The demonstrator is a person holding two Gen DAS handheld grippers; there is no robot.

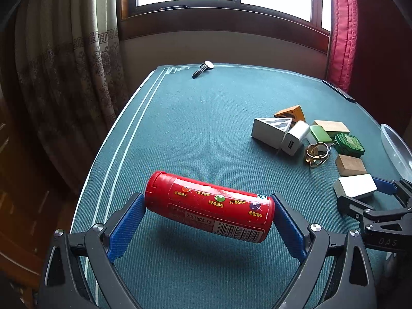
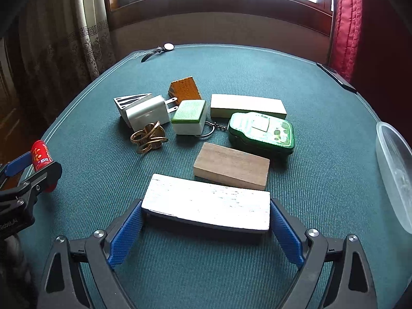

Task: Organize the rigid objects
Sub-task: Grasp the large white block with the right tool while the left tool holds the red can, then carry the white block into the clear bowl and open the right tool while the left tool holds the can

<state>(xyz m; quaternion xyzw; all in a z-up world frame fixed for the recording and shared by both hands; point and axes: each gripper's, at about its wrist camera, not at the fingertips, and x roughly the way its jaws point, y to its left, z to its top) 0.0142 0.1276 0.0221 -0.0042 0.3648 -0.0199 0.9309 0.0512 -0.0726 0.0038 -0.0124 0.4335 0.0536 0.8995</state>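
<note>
My left gripper (image 1: 208,211) is shut on a red candy tube (image 1: 208,206), held crosswise and lifted off the green table (image 1: 193,128), with its shadow below. The same red tube (image 2: 41,158) shows at the far left of the right wrist view. My right gripper (image 2: 206,213) is shut on a white-topped block (image 2: 206,203), gripped end to end just above the cloth. That white block (image 1: 356,186) also appears at the right of the left wrist view. Beyond it lies a plain wooden block (image 2: 231,166).
A cluster sits mid-table: green tin (image 2: 261,134) on a keyring, green-topped white block (image 2: 189,117), long pale block (image 2: 248,106), white charger (image 2: 148,113), gold ring tangle (image 2: 148,137), orange wedge (image 2: 184,87), white prism (image 2: 128,101). A clear plastic container (image 2: 394,175) stands right. A wristwatch (image 2: 157,50) lies far back.
</note>
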